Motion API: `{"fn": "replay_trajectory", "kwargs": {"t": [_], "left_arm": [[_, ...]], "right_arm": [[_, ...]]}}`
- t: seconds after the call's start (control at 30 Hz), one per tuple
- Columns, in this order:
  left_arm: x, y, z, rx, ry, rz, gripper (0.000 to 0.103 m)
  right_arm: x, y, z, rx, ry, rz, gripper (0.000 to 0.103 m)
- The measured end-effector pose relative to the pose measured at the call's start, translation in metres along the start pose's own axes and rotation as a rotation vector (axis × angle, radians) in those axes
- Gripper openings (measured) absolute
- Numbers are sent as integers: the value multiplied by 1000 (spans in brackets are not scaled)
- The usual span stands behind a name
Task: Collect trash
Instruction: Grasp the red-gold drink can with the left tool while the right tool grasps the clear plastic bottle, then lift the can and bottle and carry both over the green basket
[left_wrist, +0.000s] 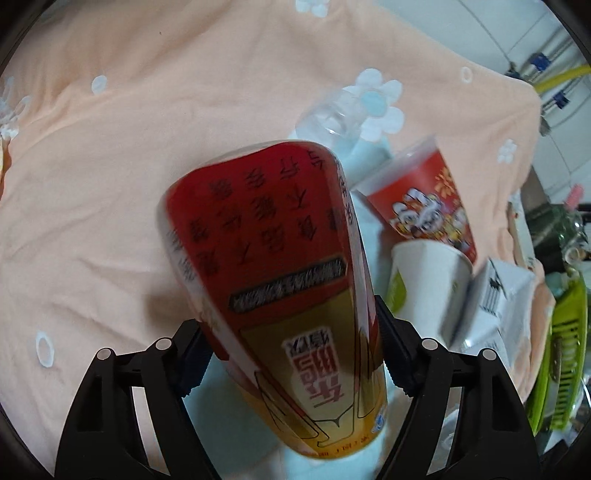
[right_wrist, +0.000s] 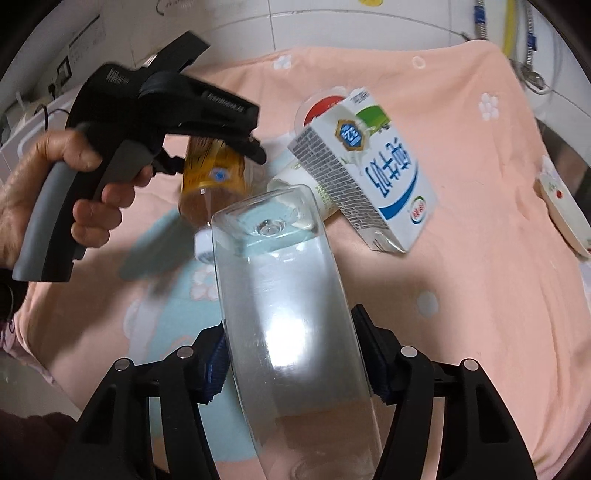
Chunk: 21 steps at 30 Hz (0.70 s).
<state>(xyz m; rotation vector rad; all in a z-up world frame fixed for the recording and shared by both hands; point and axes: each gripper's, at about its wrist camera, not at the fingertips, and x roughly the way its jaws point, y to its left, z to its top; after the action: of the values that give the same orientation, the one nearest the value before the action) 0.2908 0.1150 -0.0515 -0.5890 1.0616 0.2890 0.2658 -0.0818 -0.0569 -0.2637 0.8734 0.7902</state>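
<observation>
Clear bottle (right_wrist: 291, 314) clamped in right hand-held gripper (right_wrist: 295, 365), red-and-gold bottle (left_wrist: 273, 273) clamped in left hand-held gripper (left_wrist: 291, 354).

Bare peach cloth (left_wrist: 110, 166) left; milk carton (right_wrist: 369, 162) and cups (left_wrist: 424, 280) crowding the right.

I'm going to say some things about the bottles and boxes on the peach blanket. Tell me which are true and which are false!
1. The left tool grips a red and gold bottle. True.
2. The right tool holds a green bottle. False: it grips a clear bottle.
3. The milk carton is blue and white. True.
4. The red cup stands upright. False: it lies tipped over beside the white cup.
5. The blanket is plain blue. False: it is peach with white flowers.
</observation>
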Motion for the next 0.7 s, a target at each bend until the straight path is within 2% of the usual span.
{"fn": "replay_trajectory", "kwargs": {"t": [0.3,0.7], "left_arm": [[-34,-1,-26,69,-35,-67,74],[-70,-25,-65,169,-48,-182,73]], "right_arm": [[-48,-3,-24,86,-91,-42,57],[-100,-11,-59,186,-171,-124,57]]}}
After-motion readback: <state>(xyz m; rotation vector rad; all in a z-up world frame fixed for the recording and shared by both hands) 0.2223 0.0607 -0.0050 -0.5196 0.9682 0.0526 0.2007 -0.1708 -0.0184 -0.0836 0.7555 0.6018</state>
